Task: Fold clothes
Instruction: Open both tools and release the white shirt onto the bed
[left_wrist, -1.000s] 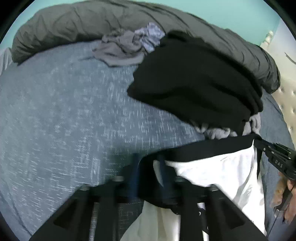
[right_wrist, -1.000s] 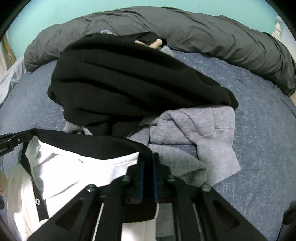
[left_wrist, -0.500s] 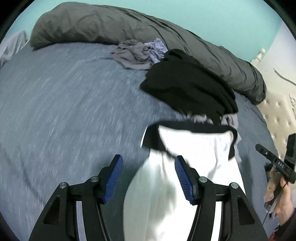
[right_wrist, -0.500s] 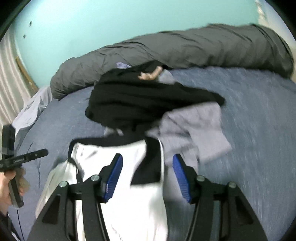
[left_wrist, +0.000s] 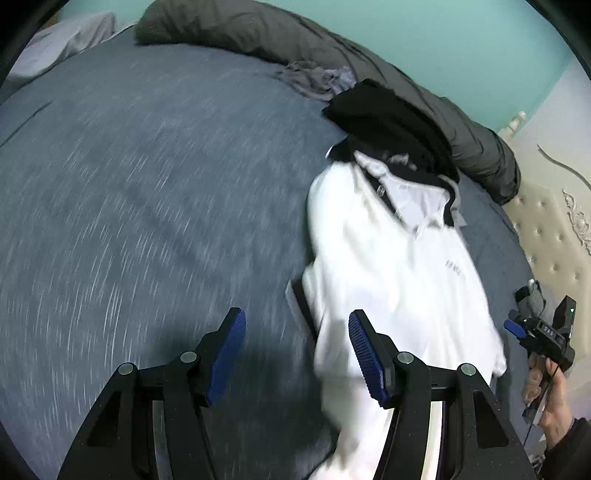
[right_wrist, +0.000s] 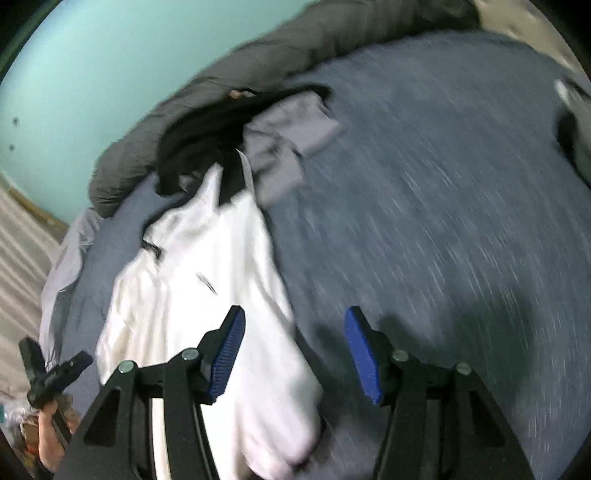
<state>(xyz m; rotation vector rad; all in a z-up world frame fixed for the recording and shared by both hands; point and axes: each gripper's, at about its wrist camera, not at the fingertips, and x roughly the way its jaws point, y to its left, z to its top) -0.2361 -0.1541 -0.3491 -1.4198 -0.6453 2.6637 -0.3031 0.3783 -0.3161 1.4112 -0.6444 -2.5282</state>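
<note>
Blue-grey bed (left_wrist: 147, 192) with rolled dark grey duvet (left_wrist: 295, 40) along its far edge, teal wall (left_wrist: 461, 44) behind, cream tufted headboard (left_wrist: 546, 229) at right.

Your left claw (left_wrist: 295, 354) hangs with its blue pads spread apart and nothing between them, only the blue-grey bedspread (left_wrist: 147, 206) below. Just beyond your right-hand pad lies the white shirt (left_wrist: 399, 273), stretched away from the claw, its dark-trimmed collar at the far end. That collar touches the black garment (left_wrist: 388, 118) heaped further off, and past that sits a crumpled grey piece (left_wrist: 314, 79). A dark grey duvet (left_wrist: 295, 33) runs along the far edge of the bed against the teal wall (left_wrist: 461, 44). Off to your right, well clear of the shirt, your other hand (left_wrist: 546, 391) grips the second claw (left_wrist: 517, 328); whether that one's pads are apart is hard to make out. The picture is streaked with blur.
</note>
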